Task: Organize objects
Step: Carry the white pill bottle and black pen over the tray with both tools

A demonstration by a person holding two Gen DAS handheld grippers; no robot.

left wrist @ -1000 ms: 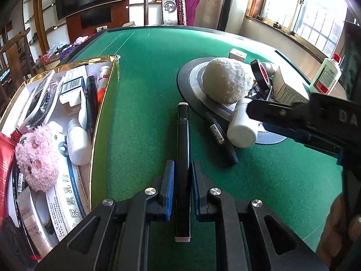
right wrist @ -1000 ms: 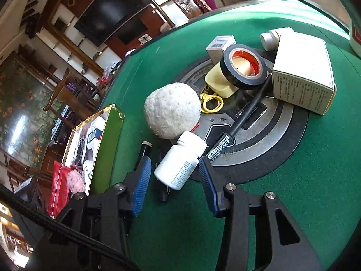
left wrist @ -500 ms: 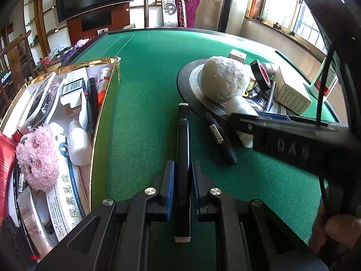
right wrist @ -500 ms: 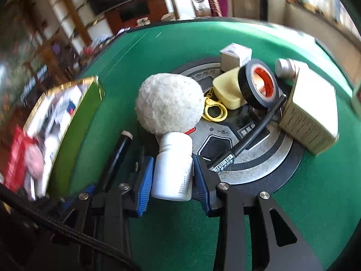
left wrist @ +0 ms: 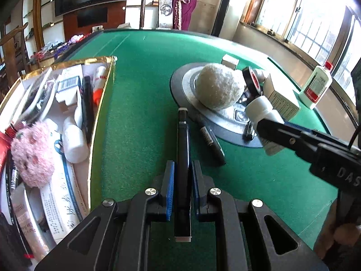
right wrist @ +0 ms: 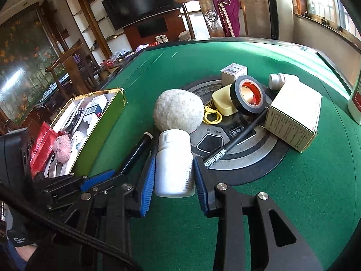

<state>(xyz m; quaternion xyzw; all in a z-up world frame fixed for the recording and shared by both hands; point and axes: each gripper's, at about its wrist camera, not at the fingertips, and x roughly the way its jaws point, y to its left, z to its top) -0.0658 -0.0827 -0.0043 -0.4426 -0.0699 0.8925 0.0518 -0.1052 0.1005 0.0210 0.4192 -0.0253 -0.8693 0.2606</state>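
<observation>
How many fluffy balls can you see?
2. The white fluffy ball sits on the round metal disc mid-table; the pink fluffy ball lies in the gold-edged box. More might be buried in that box.

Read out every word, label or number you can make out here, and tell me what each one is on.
"DAS", cut off at the picture edge: body of the right tool, in the left wrist view.
"旗舰", then one unclear character: black panel on the turntable.
Too small or blurred to read: print on the cream carton, the white bottle, the barcoded pen, and the papers in the gold box.
</observation>
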